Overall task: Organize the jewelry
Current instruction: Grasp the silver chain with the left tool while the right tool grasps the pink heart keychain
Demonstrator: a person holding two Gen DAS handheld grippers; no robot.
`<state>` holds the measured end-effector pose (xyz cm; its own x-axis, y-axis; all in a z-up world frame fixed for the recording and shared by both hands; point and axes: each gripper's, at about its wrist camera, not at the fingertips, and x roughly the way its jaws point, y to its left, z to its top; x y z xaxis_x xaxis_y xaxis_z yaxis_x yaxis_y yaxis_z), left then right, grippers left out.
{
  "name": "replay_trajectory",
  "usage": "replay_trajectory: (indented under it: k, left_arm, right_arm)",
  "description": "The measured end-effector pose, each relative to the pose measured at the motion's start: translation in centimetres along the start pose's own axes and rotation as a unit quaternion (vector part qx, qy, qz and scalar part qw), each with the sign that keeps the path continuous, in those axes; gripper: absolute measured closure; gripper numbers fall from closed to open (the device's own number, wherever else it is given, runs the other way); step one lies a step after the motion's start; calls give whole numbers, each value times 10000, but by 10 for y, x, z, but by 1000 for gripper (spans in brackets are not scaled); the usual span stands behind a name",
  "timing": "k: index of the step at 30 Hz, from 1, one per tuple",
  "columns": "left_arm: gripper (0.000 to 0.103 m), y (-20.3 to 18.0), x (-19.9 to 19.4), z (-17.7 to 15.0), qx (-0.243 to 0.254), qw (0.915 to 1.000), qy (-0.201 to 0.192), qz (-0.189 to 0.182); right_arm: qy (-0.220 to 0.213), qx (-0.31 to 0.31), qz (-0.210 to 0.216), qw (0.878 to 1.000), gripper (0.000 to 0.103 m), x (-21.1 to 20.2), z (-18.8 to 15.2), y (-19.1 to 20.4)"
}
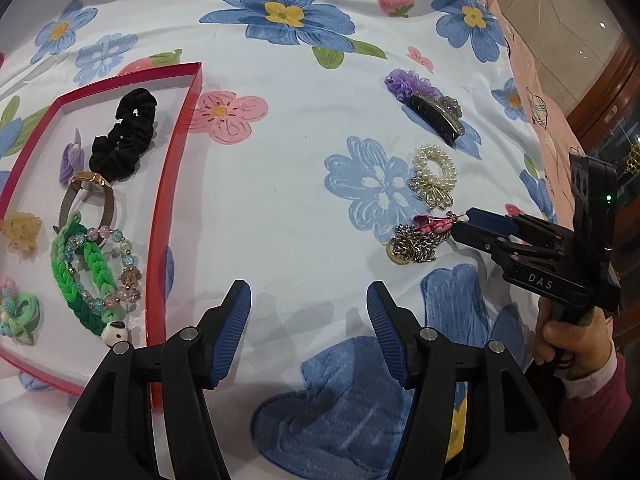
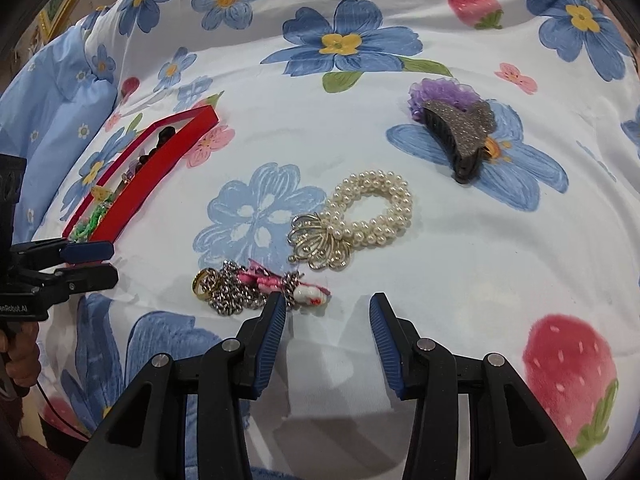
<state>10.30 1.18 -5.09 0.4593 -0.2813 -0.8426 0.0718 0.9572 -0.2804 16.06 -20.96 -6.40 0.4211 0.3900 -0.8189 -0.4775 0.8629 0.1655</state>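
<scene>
While the right hand-held gripper [image 2: 328,312] gapes, its left finger touches the chain [image 2: 236,294].

Bedsheet [image 2: 460,240]: smooth printed cloth, matt. Red tray [image 1: 176,152]: glossy card walls. Scrunchie [image 1: 124,136]: matt black fabric. Pearl bracelet [image 2: 376,208]: lustrous beads. Chain [image 2: 236,296]: shiny metal. Claw clip [image 2: 460,136]: glittered plastic.

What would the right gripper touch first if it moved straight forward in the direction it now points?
Probably the pink-and-white charm on the silver chain pile: it lies just ahead of the open right gripper, close to one fingertip. Beyond it lies the pearl bracelet. Depth is uncertain.
</scene>
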Motion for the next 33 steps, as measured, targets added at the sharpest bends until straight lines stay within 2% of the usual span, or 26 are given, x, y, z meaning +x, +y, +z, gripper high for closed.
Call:
replay_trajectory:
  k: [5, 7, 9, 10, 14, 17, 21, 24, 27, 29, 30, 33]
  left_arm:
    - [43, 1, 7, 0, -51, 10000, 66, -32]
    - [43, -2, 9, 0, -44, 9999, 82, -70]
    - [43, -7, 10, 1, 25, 9999, 85, -109]
    - [43, -10, 10, 2, 78, 9998, 83, -132]
    - [43, -28, 15, 10, 320, 9991, 65, -259]
    - [43, -48, 24, 19, 649, 9971, 143, -371]
    - [43, -77, 43, 27, 1093, 9922, 323, -497]
    - [43, -98, 58, 33, 1393, 9883, 402, -471]
    - [43, -111, 68, 38, 1617, 9849, 417, -461]
    - [50, -120, 73, 41, 1814, 9817, 410, -411]
    - [54, -123, 76, 41, 1909, 9798, 435, -399]
    - [73, -133, 85, 40, 2247, 9731, 472, -206]
  right_arm:
    - [12, -112, 121, 9999, 58, 7, 4, 8]
    - [17, -62, 220, 9997, 61, 11, 7, 9]
    - [34, -5, 205, 9998, 86, 13, 9, 10]
    - [10, 18, 153, 9999, 87, 12, 9, 10]
    - [-97, 74, -48, 9999, 87, 2, 5, 7]
    - [-175, 420, -77, 9989, 87, -10, 0, -8]
    - [-198, 1153, 292, 9927, 82, -20, -10, -37]
    - [-321, 1241, 103, 9917, 82, -31, -14, -45]
    - [-465, 1385, 139, 9892, 81, -42, -17, -52]
    - [-535, 1443, 109, 9880, 79, -47, -18, -55]
    - [-562, 1490, 109, 9872, 74, -48, -19, -57]
    - [-577, 1592, 132, 9855, 69, -49, -19, -61]
